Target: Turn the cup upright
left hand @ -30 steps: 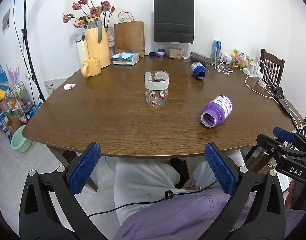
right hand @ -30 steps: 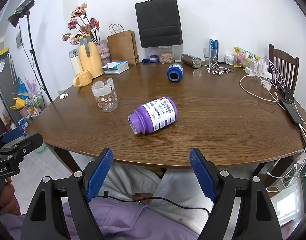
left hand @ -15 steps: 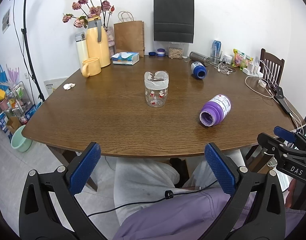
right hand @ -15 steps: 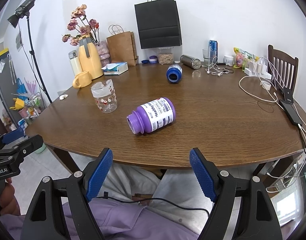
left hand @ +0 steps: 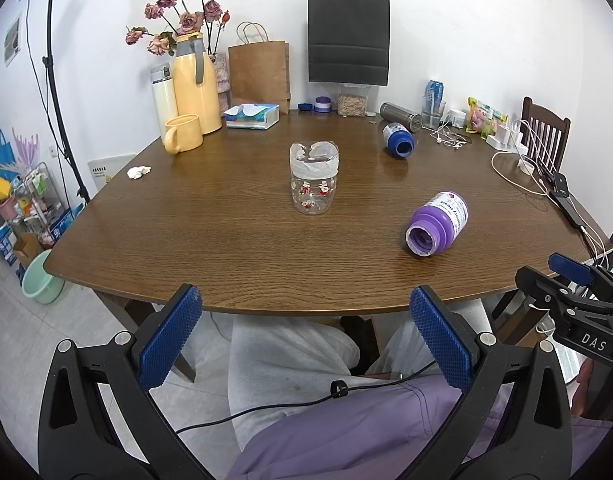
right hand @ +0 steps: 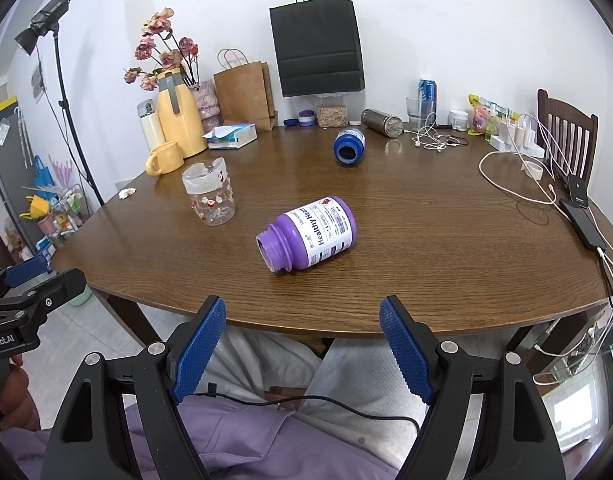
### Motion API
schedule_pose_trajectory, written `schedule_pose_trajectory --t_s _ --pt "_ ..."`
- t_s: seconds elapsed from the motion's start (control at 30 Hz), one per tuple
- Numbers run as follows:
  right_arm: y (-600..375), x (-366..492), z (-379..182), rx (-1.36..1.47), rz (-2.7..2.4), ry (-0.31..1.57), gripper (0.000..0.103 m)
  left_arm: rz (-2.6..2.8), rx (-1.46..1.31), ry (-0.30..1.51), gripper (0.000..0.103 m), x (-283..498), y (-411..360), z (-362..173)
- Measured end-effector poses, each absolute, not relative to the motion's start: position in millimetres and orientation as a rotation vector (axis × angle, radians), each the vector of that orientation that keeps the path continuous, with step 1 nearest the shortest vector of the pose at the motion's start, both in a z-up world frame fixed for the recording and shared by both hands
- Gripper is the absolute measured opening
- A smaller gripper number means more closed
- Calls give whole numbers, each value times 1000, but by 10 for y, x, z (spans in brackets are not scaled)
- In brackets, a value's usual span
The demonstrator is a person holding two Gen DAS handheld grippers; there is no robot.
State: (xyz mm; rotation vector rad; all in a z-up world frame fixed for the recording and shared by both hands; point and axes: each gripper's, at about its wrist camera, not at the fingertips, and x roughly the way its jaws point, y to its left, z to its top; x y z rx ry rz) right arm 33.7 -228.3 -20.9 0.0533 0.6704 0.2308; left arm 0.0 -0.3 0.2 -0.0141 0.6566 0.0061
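**Lying on its side, mouth toward the right hand**

Resting on its side on the brown surface, the purple bottle is the nearest toppled vessel — its long axis runs diagonally, open mouth toward the person and a little left, base away and to the right. It sits almost straight ahead of the right hand-held gripper, whose blue pads are spread wide with nothing between them. From the left hand-held gripper, equally released and empty, the same bottle lies well off to the right, so the right hand looks the better placed. A clear cup already stands upright mid-surface; a blue bottle lies tipped further back. Both grippers hang short of the near edge.
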Motion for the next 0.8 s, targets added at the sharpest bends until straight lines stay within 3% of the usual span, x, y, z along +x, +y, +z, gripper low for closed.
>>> schedule_pose_trajectory --t_s 0.8 --pt "-2289 355 -206 21 236 664 84 4 -15 661 103 12 13 -21"
